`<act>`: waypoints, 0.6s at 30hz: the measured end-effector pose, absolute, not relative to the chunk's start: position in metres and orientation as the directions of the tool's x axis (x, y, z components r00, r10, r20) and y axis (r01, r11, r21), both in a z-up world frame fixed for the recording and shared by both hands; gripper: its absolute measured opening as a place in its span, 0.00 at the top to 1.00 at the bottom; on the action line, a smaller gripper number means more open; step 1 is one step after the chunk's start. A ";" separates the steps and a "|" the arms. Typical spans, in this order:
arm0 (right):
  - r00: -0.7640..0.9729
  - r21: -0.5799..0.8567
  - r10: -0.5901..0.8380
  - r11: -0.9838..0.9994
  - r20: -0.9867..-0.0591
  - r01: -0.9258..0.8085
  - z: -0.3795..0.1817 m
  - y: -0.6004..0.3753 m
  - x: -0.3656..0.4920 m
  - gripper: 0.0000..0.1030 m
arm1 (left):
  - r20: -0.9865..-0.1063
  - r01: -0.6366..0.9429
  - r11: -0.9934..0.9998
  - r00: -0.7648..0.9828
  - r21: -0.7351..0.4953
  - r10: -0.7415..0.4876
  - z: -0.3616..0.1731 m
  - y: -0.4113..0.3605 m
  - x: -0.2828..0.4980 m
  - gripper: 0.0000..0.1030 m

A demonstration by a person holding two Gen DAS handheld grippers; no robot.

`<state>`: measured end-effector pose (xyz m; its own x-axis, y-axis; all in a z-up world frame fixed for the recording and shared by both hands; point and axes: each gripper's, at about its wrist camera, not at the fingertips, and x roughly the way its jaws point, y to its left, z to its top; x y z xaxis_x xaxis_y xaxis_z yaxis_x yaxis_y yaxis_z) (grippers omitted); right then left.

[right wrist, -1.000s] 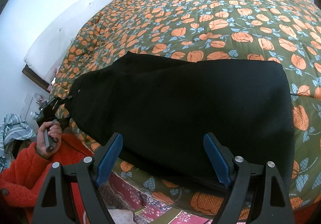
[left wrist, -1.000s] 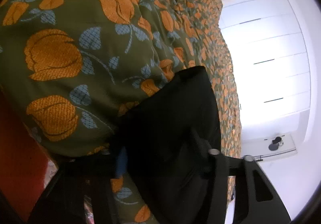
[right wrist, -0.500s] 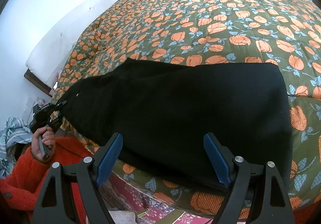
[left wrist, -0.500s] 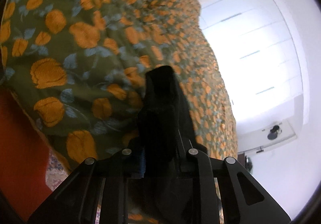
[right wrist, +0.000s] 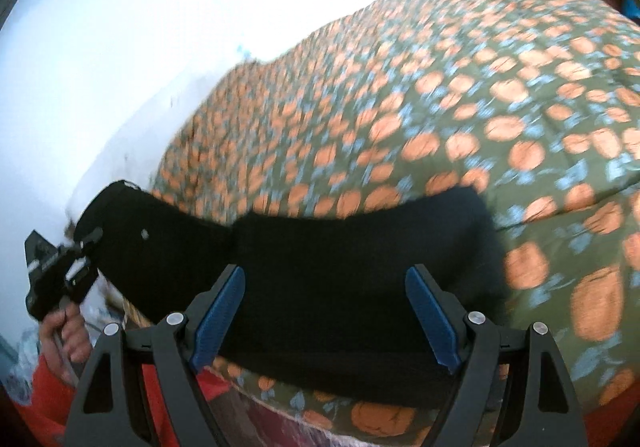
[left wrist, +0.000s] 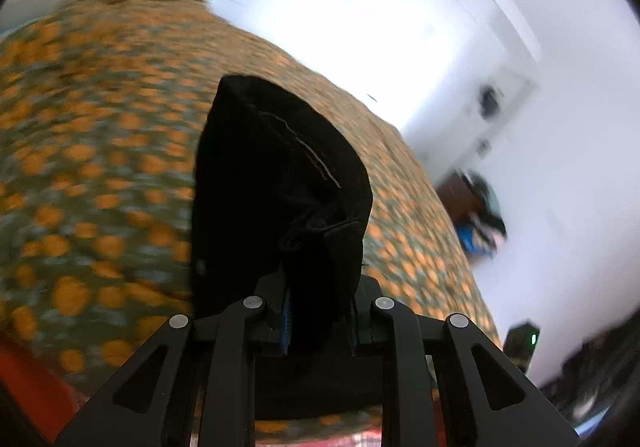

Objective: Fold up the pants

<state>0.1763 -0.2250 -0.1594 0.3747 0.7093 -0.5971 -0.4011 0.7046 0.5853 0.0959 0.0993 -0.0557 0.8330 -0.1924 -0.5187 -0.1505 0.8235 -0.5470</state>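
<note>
The black pants (right wrist: 360,259) lie across the near edge of a bed with an olive cover printed with orange flowers (right wrist: 500,107). My left gripper (left wrist: 318,323) is shut on one end of the pants (left wrist: 276,183) and holds that end lifted off the bed. It also shows at the far left of the right wrist view (right wrist: 80,263), held in a hand. My right gripper (right wrist: 324,311) is open and empty, its blue pads (right wrist: 218,311) hovering just over the near edge of the pants.
The bed cover (left wrist: 92,151) fills most of both views. A white wall and bright window (left wrist: 360,27) stand beyond the bed. A dark nightstand with clutter (left wrist: 476,207) sits by the far bedside. The person's red sleeve (right wrist: 44,395) is at lower left.
My left gripper has closed on the pants' end and raised it off the bed, swinging round. The pants now bunch up at that end. Both views are blurred by motion.
</note>
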 end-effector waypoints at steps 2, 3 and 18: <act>0.431 0.602 0.702 0.710 -0.567 -0.365 -0.152 -0.246 0.179 0.20 | -0.536 -0.092 0.848 0.808 -0.523 -0.244 -0.056 0.070 0.115 0.82; 0.461 0.612 0.695 0.713 -0.552 -0.342 -0.149 -0.259 0.180 0.20 | -0.551 -0.065 0.859 0.791 -0.508 -0.266 -0.058 0.054 0.126 0.82; 0.602 0.696 0.610 0.708 -0.515 -0.122 -0.160 -0.345 0.190 0.16 | -0.875 0.256 0.967 0.466 -0.011 -0.134 -0.178 -0.175 0.197 0.63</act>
